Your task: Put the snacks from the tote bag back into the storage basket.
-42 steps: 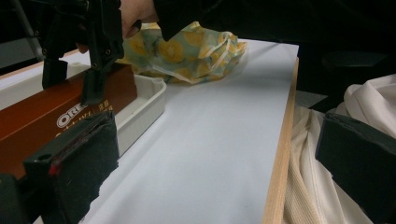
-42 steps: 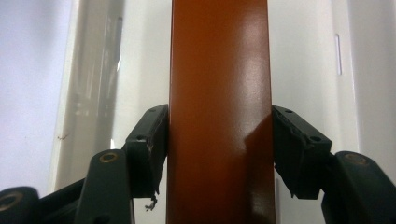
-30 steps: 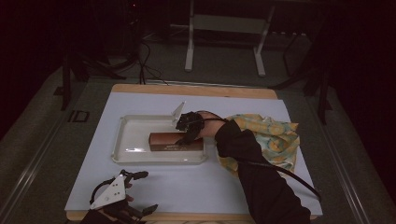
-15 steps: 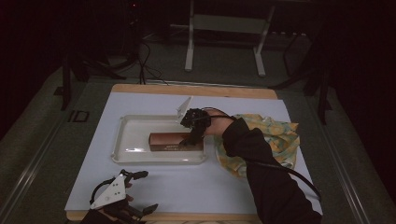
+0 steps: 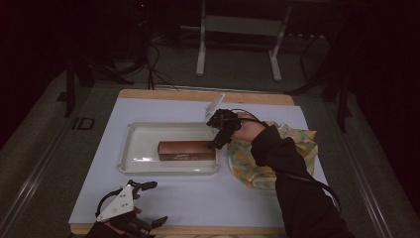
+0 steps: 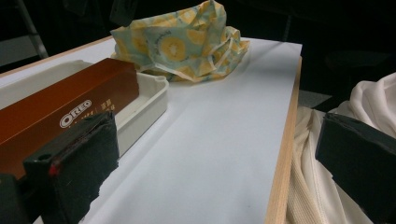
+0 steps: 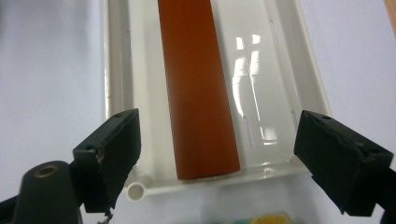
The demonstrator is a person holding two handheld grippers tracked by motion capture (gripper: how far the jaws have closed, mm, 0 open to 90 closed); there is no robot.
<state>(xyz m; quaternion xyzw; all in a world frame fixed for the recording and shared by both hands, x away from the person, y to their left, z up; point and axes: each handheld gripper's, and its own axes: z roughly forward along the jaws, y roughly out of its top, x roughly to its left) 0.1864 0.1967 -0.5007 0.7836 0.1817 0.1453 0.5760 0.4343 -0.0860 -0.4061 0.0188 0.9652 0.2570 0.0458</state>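
Note:
A brown Oreo box (image 5: 187, 150) lies lengthwise in a white tray (image 5: 133, 148) at the middle of the table. My right gripper (image 5: 218, 142) hovers over the box's right end. In the right gripper view its jaws (image 7: 224, 154) have just been opening and stand wide apart, with the box (image 7: 196, 88) below and between them and neither pad touching it. My left gripper (image 5: 154, 203) rests open near the table's front left edge. In the left gripper view its jaws (image 6: 219, 158) hold nothing, and the box (image 6: 60, 116) and tray (image 6: 149, 100) lie to their left.
A crumpled yellow-patterned cloth (image 5: 277, 153) lies on the table right of the tray, under the right forearm, and also shows at the far end in the left gripper view (image 6: 182, 42). The table's wooden front edge (image 6: 285, 154) borders a white garment (image 6: 322, 186).
The right gripper's jaws have spread apart off the box, and the gripper has lifted and drawn back toward the right. The box stays in the tray. The left gripper has not moved.

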